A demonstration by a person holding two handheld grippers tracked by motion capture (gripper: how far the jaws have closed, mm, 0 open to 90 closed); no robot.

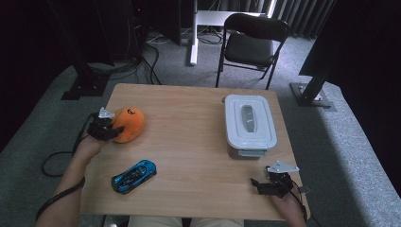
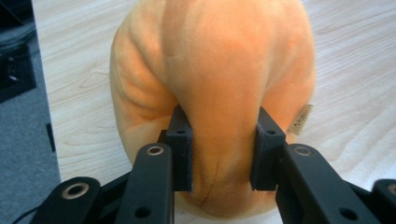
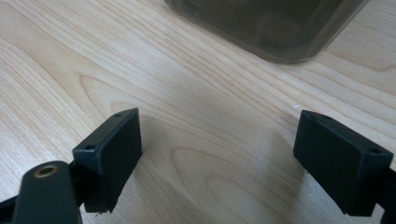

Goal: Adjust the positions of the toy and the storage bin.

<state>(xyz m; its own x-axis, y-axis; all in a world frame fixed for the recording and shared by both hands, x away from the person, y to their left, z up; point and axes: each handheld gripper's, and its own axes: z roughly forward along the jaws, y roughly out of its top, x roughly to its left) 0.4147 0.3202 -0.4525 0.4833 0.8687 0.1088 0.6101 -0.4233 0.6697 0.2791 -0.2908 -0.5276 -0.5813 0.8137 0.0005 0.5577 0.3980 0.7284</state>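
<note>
An orange plush toy (image 1: pixel 128 124) lies near the left edge of the wooden table (image 1: pixel 189 113). My left gripper (image 1: pixel 108 127) is shut on it; in the left gripper view the two jaws pinch a fold of the orange plush toy (image 2: pixel 219 70), squeezing the fabric between the pads (image 2: pixel 181 149). My right gripper (image 1: pixel 265 184) hovers open over the table's front right corner, its jaws spread wide above bare wood (image 3: pixel 205 140) with nothing between them. A blue toy car (image 1: pixel 134 176) sits at the front left.
A lidded grey plastic box (image 1: pixel 249 124) stands at the right of the table; its lower wall (image 3: pixel 271 28) shows just ahead of my right gripper. A black chair (image 1: pixel 250 42) stands beyond the far edge. Cables trail on the floor at left.
</note>
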